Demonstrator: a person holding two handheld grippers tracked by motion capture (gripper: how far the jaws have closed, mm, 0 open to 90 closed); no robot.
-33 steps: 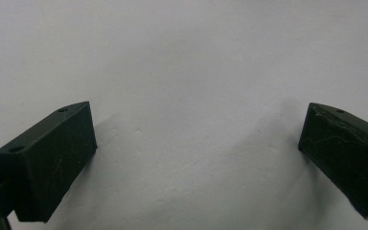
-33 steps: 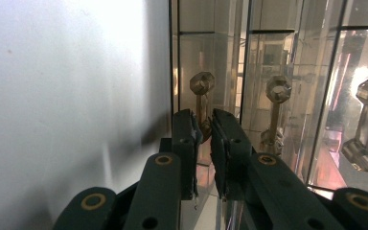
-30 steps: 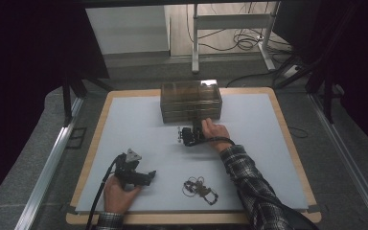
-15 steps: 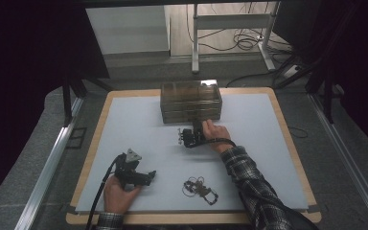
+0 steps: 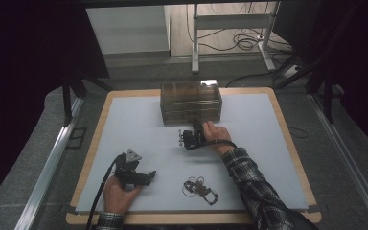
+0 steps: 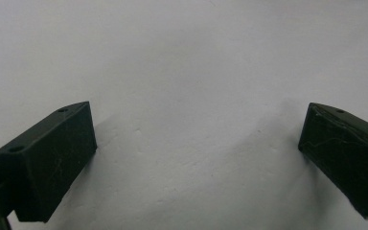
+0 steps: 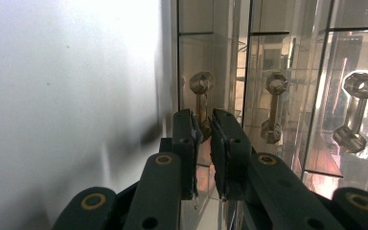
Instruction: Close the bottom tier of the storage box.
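Gripping unlabelled drawer handle [image 7: 202, 103], right tool [image 7: 205, 125]

White mat [image 5: 139, 124] covers a wooden tabletop [image 5: 100, 112], wood showing as a border all round. Tangle of jewellery, chains or bracelets [image 5: 200, 187], lies on the mat near the front edge. Aluminium rail [image 5: 48, 163] runs along the left side of the table, another [image 5: 350, 163] along the right. Behind the table: white desk legs [image 5: 195, 43] on a wooden floor, loose cables [image 5: 242, 40] bunched between them. Dark curtain [image 5: 28, 43] at left.
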